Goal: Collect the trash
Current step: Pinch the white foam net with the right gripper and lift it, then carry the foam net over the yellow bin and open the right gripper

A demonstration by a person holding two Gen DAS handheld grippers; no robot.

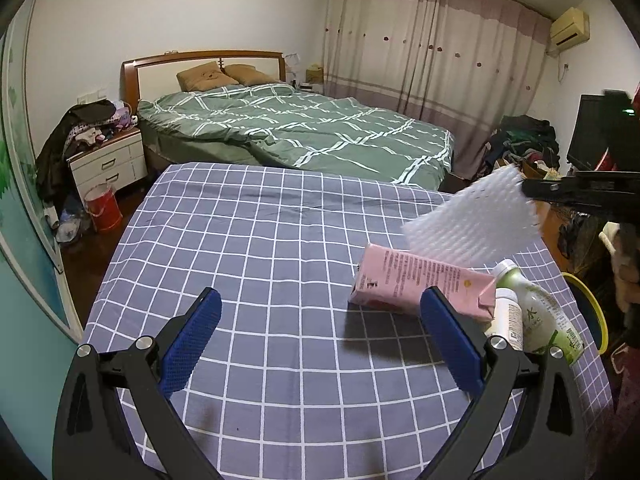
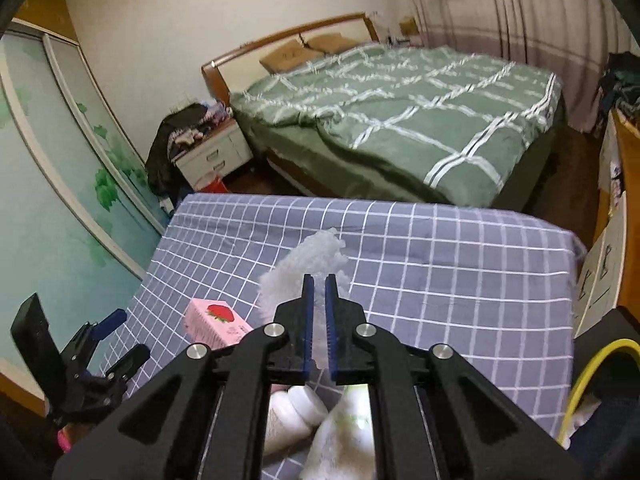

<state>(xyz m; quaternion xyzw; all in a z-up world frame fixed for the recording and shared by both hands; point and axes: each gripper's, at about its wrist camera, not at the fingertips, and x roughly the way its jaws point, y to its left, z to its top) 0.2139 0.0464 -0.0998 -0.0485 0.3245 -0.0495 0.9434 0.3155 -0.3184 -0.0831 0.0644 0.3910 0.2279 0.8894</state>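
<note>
The right claw (image 2: 319, 280) is pinched nearly together on a white foam net (image 1: 472, 220), holding it in the air above the pink carton (image 1: 420, 286). The left claw (image 1: 320, 300) is spread wide and holds nothing, low over the checked bench (image 1: 260, 240), with the carton and two bottles (image 1: 536, 312) just to its right.

A grid-patterned purple-grey cloth (image 1: 256, 240) covers the table; on it lie 1 pink strawberry carton (image 1: 420, 286) and apparently 2 bottles (image 1: 536, 312).

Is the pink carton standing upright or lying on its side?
Lying on its side. The pink carton rests with its long face flat on the checked cloth, its printed text running sideways.
</note>
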